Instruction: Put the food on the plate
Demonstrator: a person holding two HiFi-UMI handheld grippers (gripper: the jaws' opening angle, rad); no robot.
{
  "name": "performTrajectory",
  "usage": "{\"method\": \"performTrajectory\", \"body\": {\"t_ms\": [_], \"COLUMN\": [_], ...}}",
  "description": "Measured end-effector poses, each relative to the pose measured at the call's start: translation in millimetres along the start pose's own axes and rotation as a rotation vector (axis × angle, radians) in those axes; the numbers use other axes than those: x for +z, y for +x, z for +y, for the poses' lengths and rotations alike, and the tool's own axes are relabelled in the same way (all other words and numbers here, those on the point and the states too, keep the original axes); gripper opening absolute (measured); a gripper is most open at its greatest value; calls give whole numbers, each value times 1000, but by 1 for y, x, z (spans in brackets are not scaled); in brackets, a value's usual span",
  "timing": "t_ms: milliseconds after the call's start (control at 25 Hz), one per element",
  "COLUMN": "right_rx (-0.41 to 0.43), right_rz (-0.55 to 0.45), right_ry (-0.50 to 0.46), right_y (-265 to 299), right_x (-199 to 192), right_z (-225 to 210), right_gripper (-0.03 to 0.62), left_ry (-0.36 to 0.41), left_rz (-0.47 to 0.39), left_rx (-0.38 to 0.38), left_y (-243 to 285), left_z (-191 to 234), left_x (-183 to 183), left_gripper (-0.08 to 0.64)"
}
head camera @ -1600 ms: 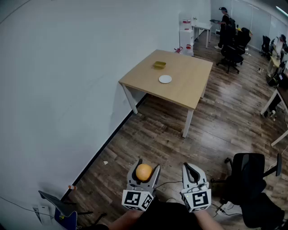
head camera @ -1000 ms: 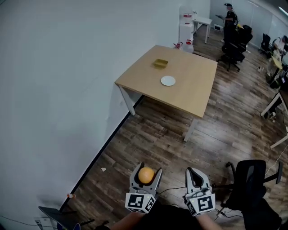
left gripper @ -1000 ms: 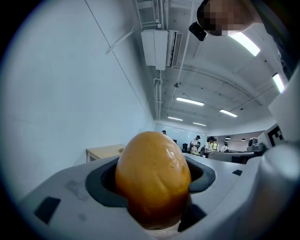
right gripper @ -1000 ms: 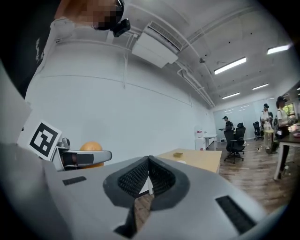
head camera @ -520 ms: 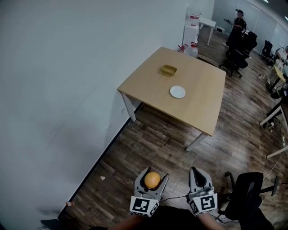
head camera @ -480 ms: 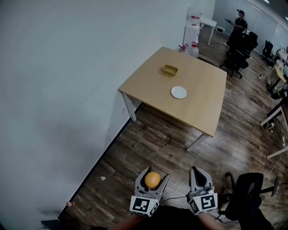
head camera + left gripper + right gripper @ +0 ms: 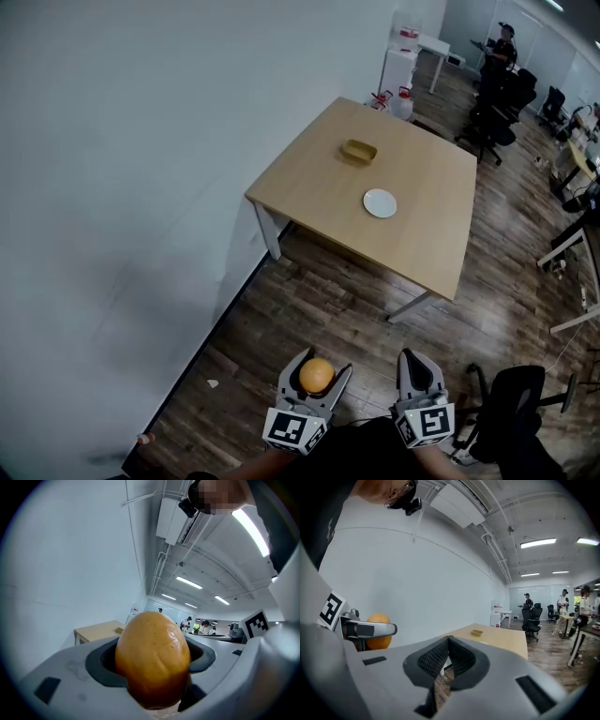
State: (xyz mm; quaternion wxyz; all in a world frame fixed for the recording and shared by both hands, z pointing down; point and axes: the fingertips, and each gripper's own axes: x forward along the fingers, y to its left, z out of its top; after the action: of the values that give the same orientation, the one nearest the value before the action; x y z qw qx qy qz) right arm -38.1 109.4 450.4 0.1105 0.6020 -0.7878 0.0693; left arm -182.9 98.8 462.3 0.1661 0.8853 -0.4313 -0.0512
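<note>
An orange fruit (image 7: pixel 317 375) sits between the jaws of my left gripper (image 7: pixel 315 373), which is shut on it; up close in the left gripper view the orange (image 7: pixel 152 660) fills the space between the grey pads. My right gripper (image 7: pixel 418 368) is shut with nothing in it, its jaws touching in the right gripper view (image 7: pixel 446 660), where the orange (image 7: pixel 378 638) shows at the left. A small white plate (image 7: pixel 380 202) lies on a light wooden table (image 7: pixel 328 178) far ahead across the floor. Both grippers are held low, well short of the table.
A yellow-tan dish (image 7: pixel 358 151) sits on the table beyond the plate. A white wall (image 7: pixel 141 187) runs along the left. A black office chair (image 7: pixel 511 403) stands at my right. More desks, chairs and a person (image 7: pixel 504 42) are at the far end.
The view has drifted closer to the table and the table has shifted slightly right in the head view. Both grippers keep their hold and position against my body.
</note>
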Motion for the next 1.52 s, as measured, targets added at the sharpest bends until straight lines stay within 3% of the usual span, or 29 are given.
{"method": "performTrajectory", "body": {"t_ms": [160, 440, 720, 840, 1040, 1320, 1520], "right_rx": [-21, -18, -13, 37, 102, 115, 92], "right_rz": [0, -48, -110, -137, -166, -174, -192], "right_ry": [-14, 29, 52, 65, 68, 76, 99], "right_y": [11, 33, 81, 111, 149, 195, 227], "right_x": [3, 16, 27, 35, 57, 74, 75], "right_z": [-9, -22, -44, -58, -91, -157, -206], "right_gripper": [60, 60, 60, 60, 60, 60, 60], "left_ry": [16, -38, 6, 3, -67, 14, 55], "left_rz": [-2, 7, 13, -14, 3, 44, 123], "left_rx": [-2, 11, 20, 34, 13, 24, 44], "left_y": [10, 28, 71, 103, 162, 250, 310], "left_z": [14, 28, 44, 54, 55, 57, 71], "left_x": [5, 7, 15, 23, 19, 17, -13], "left_gripper": [311, 311, 311, 311, 311, 311, 311]}}
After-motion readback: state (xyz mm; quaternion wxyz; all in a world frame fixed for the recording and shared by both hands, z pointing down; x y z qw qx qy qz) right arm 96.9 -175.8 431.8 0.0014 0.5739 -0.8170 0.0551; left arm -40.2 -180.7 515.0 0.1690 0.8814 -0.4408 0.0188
